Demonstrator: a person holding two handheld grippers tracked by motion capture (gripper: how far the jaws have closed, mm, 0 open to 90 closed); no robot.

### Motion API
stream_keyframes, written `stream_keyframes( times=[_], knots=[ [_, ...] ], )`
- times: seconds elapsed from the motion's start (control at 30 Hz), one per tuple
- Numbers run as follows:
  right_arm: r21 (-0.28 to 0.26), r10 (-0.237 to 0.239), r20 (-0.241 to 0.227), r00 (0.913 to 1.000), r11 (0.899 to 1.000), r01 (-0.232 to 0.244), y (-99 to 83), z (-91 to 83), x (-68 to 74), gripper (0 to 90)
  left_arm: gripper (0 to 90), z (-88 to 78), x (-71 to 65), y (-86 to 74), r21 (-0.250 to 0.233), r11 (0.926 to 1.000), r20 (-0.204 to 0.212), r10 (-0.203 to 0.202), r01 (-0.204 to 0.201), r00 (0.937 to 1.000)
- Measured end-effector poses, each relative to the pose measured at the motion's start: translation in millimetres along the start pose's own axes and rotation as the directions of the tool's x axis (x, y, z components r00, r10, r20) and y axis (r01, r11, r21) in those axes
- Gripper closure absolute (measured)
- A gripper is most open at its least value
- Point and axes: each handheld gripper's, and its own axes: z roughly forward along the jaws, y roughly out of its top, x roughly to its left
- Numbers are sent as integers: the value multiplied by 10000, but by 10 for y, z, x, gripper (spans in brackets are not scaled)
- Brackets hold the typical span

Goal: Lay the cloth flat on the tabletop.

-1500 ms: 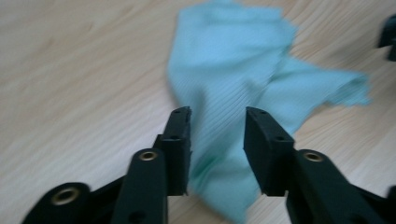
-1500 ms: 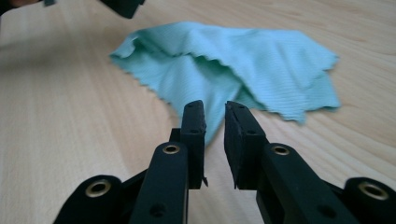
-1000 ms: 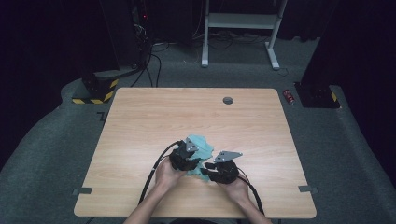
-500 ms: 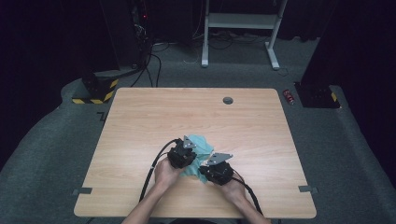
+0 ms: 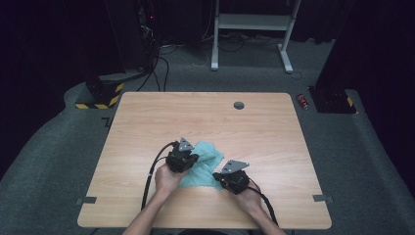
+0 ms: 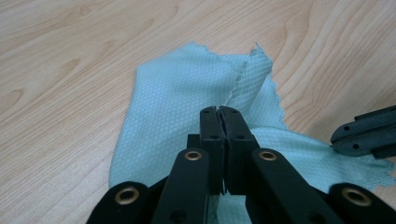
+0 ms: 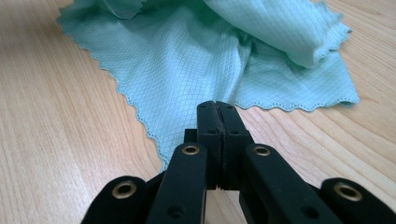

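A pale turquoise microfibre cloth with a diamond weave and pinked edges [image 5: 201,165] lies rumpled on the light wooden table [image 5: 147,122], near the edge closest to the person and roughly midway along it. Both hand-held grippers work on this cloth from opposite sides, which suggests it is being folded or spread.

The left gripper [image 6: 218,122] has its black jaws pressed together on a raised fold of the cloth, which lifts that part clear of the table. The right gripper [image 7: 217,116] is likewise clamped, its jaws closed on the cloth's near corner at the scalloped edge. Both pairs of jaws have just been closing, with fabric between them.

Pinching two separate points probably lets the person pull the cloth taut between the hands. The rest of the cloth stays bunched beyond the grips.
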Motion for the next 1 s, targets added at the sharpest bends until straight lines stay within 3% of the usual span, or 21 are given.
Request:
stream_keyframes(
  times=[0.63,1.0],
  knots=[
    [-39,209,307,9993,9998,-207,-130,-181,-116,894,881,-72,196,-107,-43,9974,-216,-724,724,9971],
    [42,272,599,9978,9996,-275,-199,-225,-133,893,881,-96,379,-218,-189,9907,-702,-1357,1347,9883]
  ],
)
